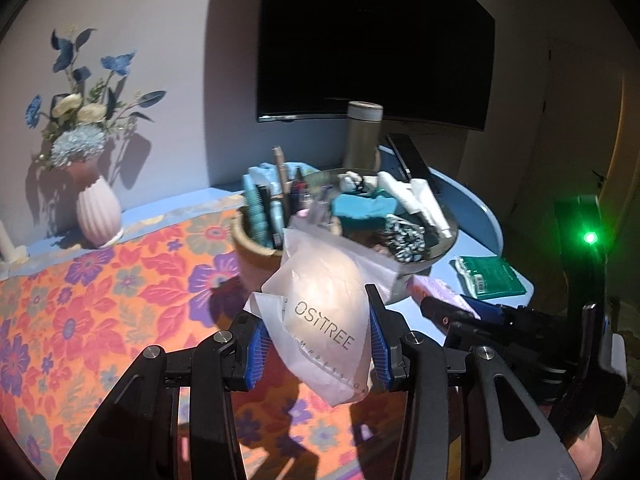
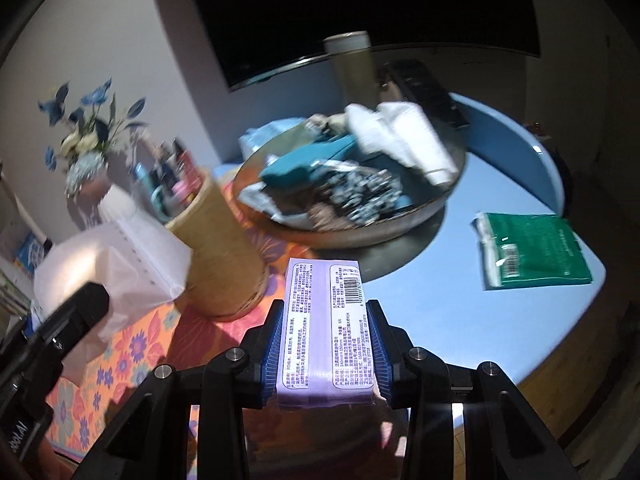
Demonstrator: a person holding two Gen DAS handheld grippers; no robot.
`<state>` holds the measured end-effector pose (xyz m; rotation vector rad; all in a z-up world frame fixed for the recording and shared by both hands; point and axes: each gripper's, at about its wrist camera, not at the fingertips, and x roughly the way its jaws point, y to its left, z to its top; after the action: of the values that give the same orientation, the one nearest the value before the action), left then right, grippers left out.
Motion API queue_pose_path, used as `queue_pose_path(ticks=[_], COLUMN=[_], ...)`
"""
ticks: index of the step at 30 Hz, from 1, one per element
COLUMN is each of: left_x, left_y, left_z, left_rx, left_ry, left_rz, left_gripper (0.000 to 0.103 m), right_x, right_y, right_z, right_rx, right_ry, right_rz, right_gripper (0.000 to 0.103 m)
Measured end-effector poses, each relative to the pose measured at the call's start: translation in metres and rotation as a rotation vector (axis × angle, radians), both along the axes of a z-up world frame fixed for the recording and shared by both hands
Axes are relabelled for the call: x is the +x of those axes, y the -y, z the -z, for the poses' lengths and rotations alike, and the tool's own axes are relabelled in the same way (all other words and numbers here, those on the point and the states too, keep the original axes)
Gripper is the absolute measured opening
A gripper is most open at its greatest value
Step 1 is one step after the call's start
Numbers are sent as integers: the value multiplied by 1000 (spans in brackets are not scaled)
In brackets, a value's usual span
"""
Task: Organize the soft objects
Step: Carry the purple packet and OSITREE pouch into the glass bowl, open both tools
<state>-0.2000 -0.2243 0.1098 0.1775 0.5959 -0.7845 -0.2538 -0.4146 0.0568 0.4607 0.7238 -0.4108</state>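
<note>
- left gripper (image 1: 318, 344) is closed on a limp white bag (image 1: 320, 312), held above the floral cloth (image 1: 100, 300); it could slide out.
- right gripper (image 2: 326, 350) squeezes a purple pack (image 2: 326, 328) short of the bowl (image 2: 400, 228); swinging in could clip the wooden cup (image 2: 224, 248).

Both cams ride low behind their claws, close above the bench (image 1: 480, 216), facing the bowl (image 2: 400, 236) w/ TV (image 1: 376, 40) behind; right cam sits right of left; both share bowl, cup (image 2: 224, 248), green packet (image 1: 492, 278)
</note>
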Motion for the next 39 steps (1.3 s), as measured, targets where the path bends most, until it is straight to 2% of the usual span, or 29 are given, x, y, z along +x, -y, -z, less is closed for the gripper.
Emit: queue_pose_path(ticks=[10, 13, 17, 27, 31, 35, 39], left_x=[-7, -9, -20, -31, -12, 26, 67], left_y=[3, -7, -13, 26, 56, 86, 118], left_z=[-2, 1, 1, -26, -47, -65, -68], left_rx=[-54, -82, -97, -150, -160, -189, -173], left_ry=[-21, -67, -76, -82, -65, -107, -159], left_rz=[25, 41, 74, 172, 147, 103, 39], left_gripper=[38, 37, 37, 37, 37, 37, 37], right_x=[-17, -19, -22, -33, -25, 0, 34], right_y=[21, 25, 30, 45, 59, 80, 105], right_z=[-14, -13, -10, -34, -57, -78, -87], right_rx=[-2, 10, 35, 2, -31, -54, -42], right_ry=[47, 57, 67, 112, 152, 188, 201], right_rz=[27, 31, 37, 55, 58, 55, 61], right_gripper=[38, 38, 38, 38, 38, 38, 38])
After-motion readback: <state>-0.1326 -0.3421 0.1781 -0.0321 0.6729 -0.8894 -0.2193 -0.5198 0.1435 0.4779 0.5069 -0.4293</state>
